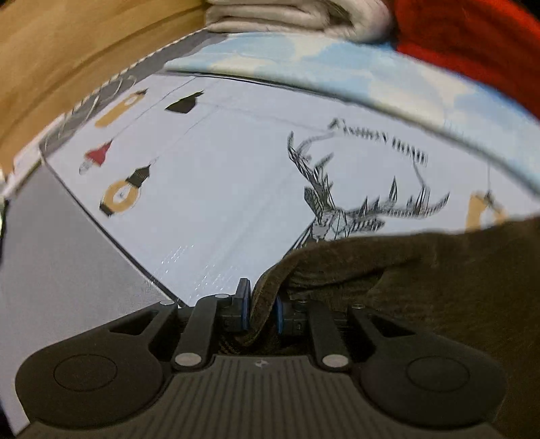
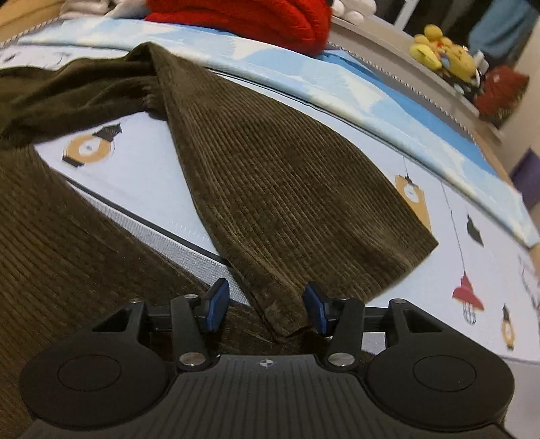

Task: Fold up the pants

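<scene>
Between our left gripper pads sits a bunched fold of the olive corduroy pants — pinched tight, with the cloth trailing off to its right. Our right gripper stands about half open; a leg hem lies between its fingers, unpressed. Ahead of both tools, the pants spread over the lamp-printed sheet — a red garment beyond.
</scene>
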Available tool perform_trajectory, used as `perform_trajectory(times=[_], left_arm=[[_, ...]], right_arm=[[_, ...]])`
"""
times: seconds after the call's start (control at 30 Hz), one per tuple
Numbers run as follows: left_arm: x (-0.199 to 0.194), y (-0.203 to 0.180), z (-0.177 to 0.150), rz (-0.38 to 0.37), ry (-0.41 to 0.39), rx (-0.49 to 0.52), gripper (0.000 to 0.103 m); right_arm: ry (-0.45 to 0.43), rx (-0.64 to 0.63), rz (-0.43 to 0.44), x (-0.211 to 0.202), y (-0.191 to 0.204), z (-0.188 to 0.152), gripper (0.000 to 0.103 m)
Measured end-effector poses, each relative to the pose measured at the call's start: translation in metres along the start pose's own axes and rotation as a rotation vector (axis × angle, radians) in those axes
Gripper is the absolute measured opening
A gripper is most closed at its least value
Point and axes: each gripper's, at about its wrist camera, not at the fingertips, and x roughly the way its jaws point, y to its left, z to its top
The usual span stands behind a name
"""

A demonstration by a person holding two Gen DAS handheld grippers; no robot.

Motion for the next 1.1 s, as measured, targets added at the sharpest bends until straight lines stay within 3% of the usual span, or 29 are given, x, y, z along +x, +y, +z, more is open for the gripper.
perform_trajectory(times=[0.1,0.17,0.23,0.37,0.43,0.5,0.53,0.6,0.63,0.67,0.7,0.73,0.8,0.93,0.97,1.0,1.03,1.1], left_arm=[[-0.004,-0.011,0.003,0.06,0.022,0.055,0.022],[-0.011,-0.017,0.006,0.099,0.039,0.1,0.038],[-0.021,-0.02,0.007,0.146,0.028,0.122,0.096],[-0.028,-0.011,0.009,0.151,0.01,0.121,0.099],[-0.042,-0.004,0.012,0.195,-0.042,0.086,0.097],[-0.071,-0.004,0.016,0.151,-0.147,0.048,0.087],[-0.09,-0.006,0.015,0.058,-0.207,0.02,0.078],[-0.123,-0.025,0.006,-0.238,-0.276,0.061,0.071],[-0.137,-0.045,-0.006,-0.421,-0.286,0.145,0.07],[-0.145,-0.062,-0.017,-0.533,-0.275,0.222,0.069],[-0.151,-0.085,-0.035,-0.639,-0.26,0.326,0.065],[-0.153,-0.104,-0.05,-0.682,-0.256,0.402,0.065],[-0.152,-0.144,-0.084,-0.688,-0.266,0.565,0.065],[-0.134,-0.189,-0.127,-0.708,-0.225,0.75,0.064],[-0.129,-0.194,-0.131,-0.685,-0.233,0.774,0.058],[-0.124,-0.197,-0.131,-0.651,-0.238,0.783,0.026],[-0.12,-0.199,-0.128,-0.624,-0.223,0.786,0.008],[-0.118,-0.193,-0.119,-0.639,-0.196,0.75,0.007]], right_arm=[[0.004,0.005,-0.024,0.002,-0.004,0.0,0.049],[0.011,0.021,-0.022,0.005,-0.01,-0.002,0.031],[-0.013,0.047,-0.017,0.002,-0.016,-0.002,0.019],[-0.127,0.117,-0.052,-0.02,-0.034,0.004,0.015],[-0.201,0.18,-0.071,-0.038,-0.048,0.009,0.015],[-0.263,0.236,-0.1,-0.057,-0.06,0.013,0.014],[-0.29,0.253,-0.118,-0.066,-0.066,0.014,0.014],[-0.328,0.286,-0.153,-0.08,-0.078,0.018,0.014],[-0.338,0.309,-0.166,-0.085,-0.084,0.021,0.014],[-0.342,0.342,-0.17,-0.09,-0.09,0.024,0.014],[-0.339,0.366,-0.164,-0.093,-0.096,0.025,0.014],[-0.332,0.381,-0.157,-0.095,-0.1,0.027,0.014],[-0.315,0.372,-0.159,-0.098,-0.104,0.032,0.014],[-0.298,0.363,-0.131,-0.113,-0.114,0.049,0.014],[-0.297,0.362,-0.123,-0.118,-0.119,0.054,0.014],[-0.297,0.359,-0.114,-0.123,-0.125,0.059,0.014],[-0.297,0.355,-0.104,-0.129,-0.131,0.065,0.014],[-0.301,0.357,-0.089,-0.144,-0.147,0.079,0.014]])
